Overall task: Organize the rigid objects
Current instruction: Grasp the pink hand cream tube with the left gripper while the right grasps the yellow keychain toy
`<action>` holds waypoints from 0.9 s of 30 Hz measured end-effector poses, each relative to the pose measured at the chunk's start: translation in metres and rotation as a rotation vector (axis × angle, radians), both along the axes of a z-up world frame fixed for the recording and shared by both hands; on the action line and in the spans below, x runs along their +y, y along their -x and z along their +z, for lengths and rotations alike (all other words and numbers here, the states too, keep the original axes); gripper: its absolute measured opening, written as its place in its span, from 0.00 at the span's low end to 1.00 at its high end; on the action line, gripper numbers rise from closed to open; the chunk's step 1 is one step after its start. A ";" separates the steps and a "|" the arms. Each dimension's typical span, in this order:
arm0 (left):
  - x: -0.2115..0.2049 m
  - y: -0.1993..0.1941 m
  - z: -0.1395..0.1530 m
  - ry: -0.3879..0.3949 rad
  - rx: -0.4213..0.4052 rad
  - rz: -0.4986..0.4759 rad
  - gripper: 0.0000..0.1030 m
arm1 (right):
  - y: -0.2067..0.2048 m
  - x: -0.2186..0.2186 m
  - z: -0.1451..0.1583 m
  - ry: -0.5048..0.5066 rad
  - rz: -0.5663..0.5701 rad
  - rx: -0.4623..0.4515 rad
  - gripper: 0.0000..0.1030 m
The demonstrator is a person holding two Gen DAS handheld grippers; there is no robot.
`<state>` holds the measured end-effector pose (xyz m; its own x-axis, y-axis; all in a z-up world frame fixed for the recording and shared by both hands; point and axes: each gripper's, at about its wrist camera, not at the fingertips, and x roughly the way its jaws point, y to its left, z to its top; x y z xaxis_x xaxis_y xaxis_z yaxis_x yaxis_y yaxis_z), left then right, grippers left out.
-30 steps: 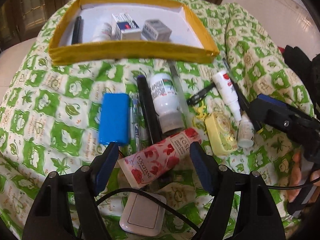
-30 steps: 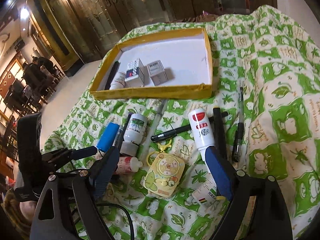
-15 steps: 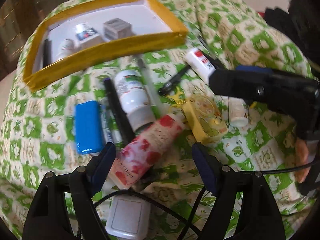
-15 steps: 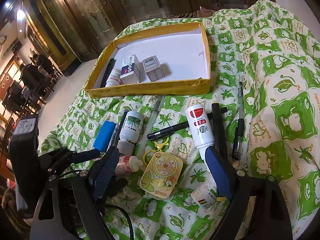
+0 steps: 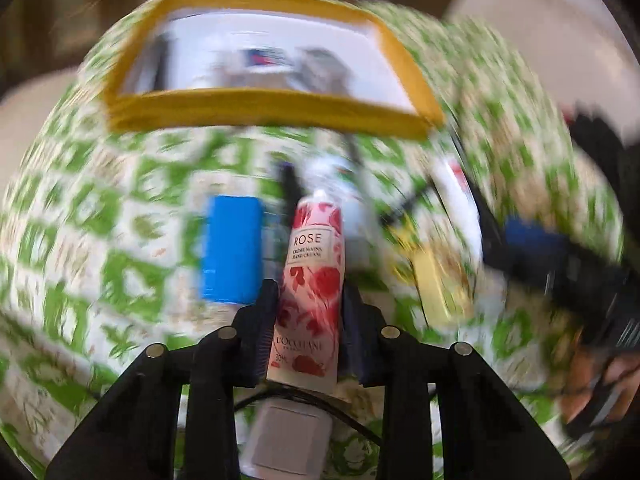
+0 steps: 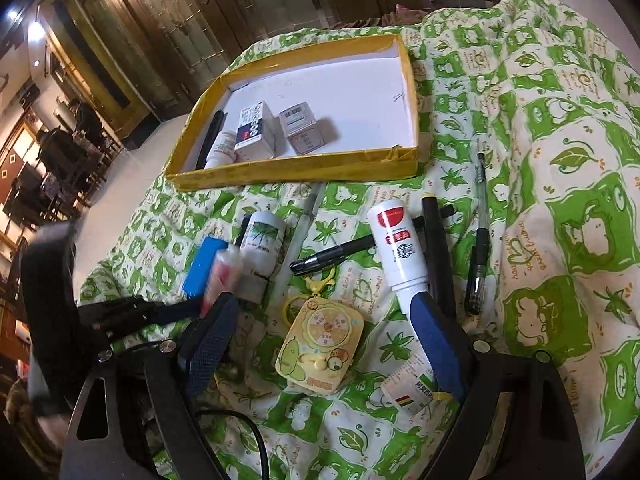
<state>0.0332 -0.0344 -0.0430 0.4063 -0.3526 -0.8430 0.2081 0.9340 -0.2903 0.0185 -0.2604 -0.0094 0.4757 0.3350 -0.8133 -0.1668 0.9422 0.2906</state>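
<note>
Sorting is partly complete: the yellow-rimmed tray [image 6: 412, 120] at the far side of the green-patterned bedspread [image 6: 560, 128] already contains a black pen [image 6: 212, 132] along its left wall, a small white bottle [image 6: 222, 150], a blue-and-white carton [image 6: 252, 130] and a grey carton [image 6: 302, 128], grouped in the left half; the right half of the tray floor is bare. The left hand-held gripper [image 5: 310, 312] is clamped on the rose hand cream tube [image 5: 314, 268], gripping its lower body with the cap end pointing forward toward the tray; heavy blur in the left wrist view suggests the tube is raised off the bedspread, though contact cannot be confirmed. The right hand-held gripper [image 6: 320, 344] hovers with its jaws apart and nothing between them, above the yellow keychain toy [image 6: 320, 348]. Items not yet sorted lie on the bedspread: a blue rectangular case [image 6: 202, 266], a white bottle with a palm label [image 6: 262, 242], a white spray bottle with a red label [image 6: 396, 248], a black marker [image 6: 336, 254], a black stick [image 6: 438, 252], a clear gel pen [image 6: 478, 240], a translucent pen [image 6: 304, 224], a small white bottle with a coloured label [image 6: 408, 390] and a white square case [image 5: 288, 440] directly below the left hand-held gripper. Judged from this layout, less than a third of the items are placed; the tube is the item in transfer.
</note>
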 end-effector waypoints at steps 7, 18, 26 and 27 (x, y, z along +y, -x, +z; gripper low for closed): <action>0.026 -0.005 -0.009 0.072 0.046 0.090 0.27 | -0.001 0.023 -0.029 0.085 0.039 0.164 0.64; 0.014 -0.021 -0.009 0.067 0.043 0.068 0.27 | -0.009 0.023 -0.038 0.045 0.047 0.179 0.45; 0.007 -0.029 -0.010 0.044 0.031 0.065 0.27 | -0.013 0.036 -0.052 0.106 0.068 0.210 0.46; 0.002 -0.028 -0.009 0.016 0.024 0.048 0.27 | -0.014 0.039 -0.054 0.119 0.073 0.211 0.46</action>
